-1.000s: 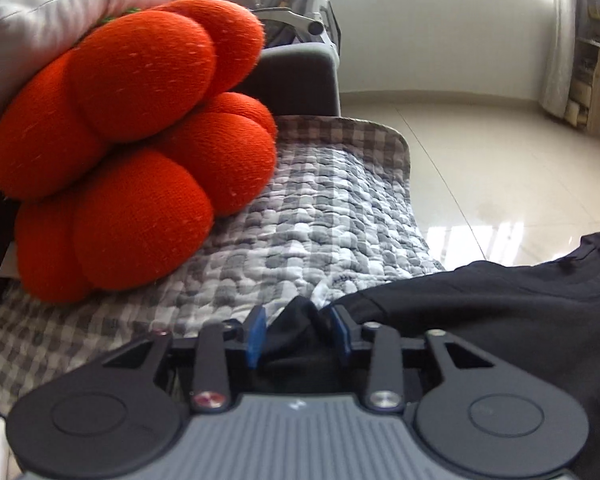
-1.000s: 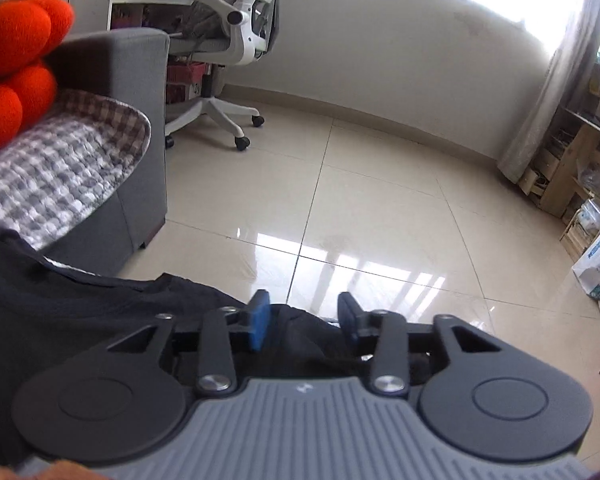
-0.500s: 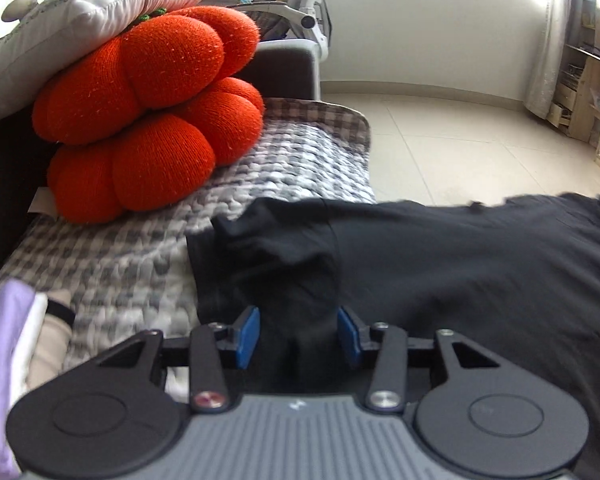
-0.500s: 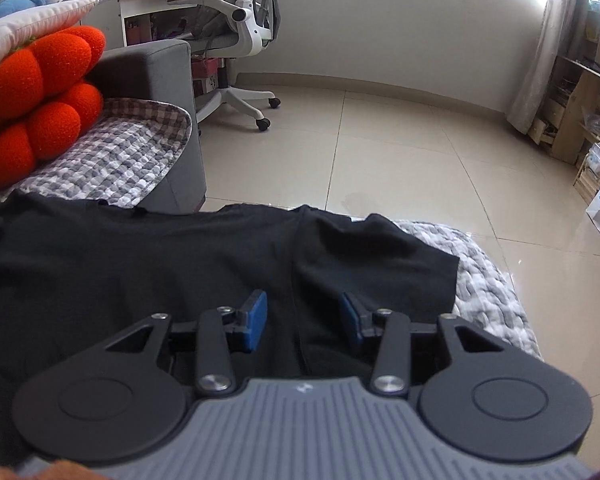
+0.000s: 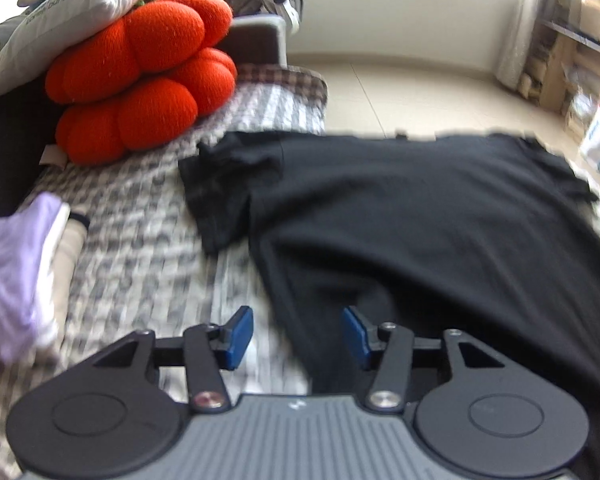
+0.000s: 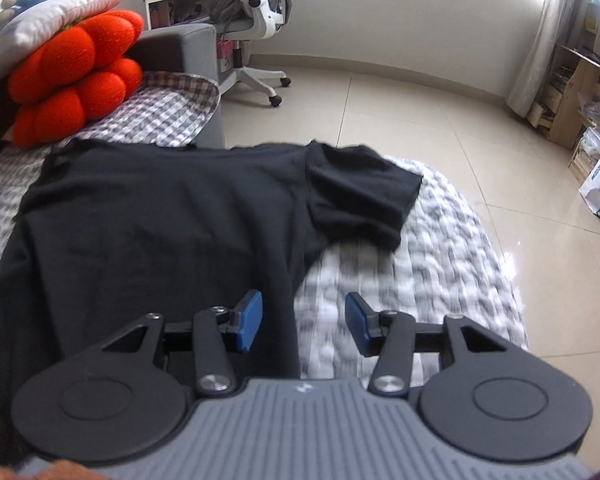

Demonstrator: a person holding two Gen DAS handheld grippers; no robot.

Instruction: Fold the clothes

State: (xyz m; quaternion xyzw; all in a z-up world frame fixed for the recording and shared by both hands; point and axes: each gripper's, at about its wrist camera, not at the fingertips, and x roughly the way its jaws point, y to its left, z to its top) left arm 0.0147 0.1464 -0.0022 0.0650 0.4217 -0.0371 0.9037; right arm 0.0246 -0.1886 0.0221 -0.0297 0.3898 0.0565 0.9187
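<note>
Checked sofa cover (image 5: 140, 248), black tee (image 5: 420, 216) flat ahead, its edges btwn released L gripper (image 5: 298, 334) & R gripper (image 6: 304, 322) jaws

white pillow (image 5: 80, 4) bears upside-down print, too blurred to read

The black T-shirt (image 5: 420, 216) is running under the gripper body in both views, hiding its lower hem. Motion blur is smearing the checkered blanket (image 5: 140, 264). The lilac cloth (image 5: 8, 272) is being cropped by the left edge, unidentifiable.
</note>
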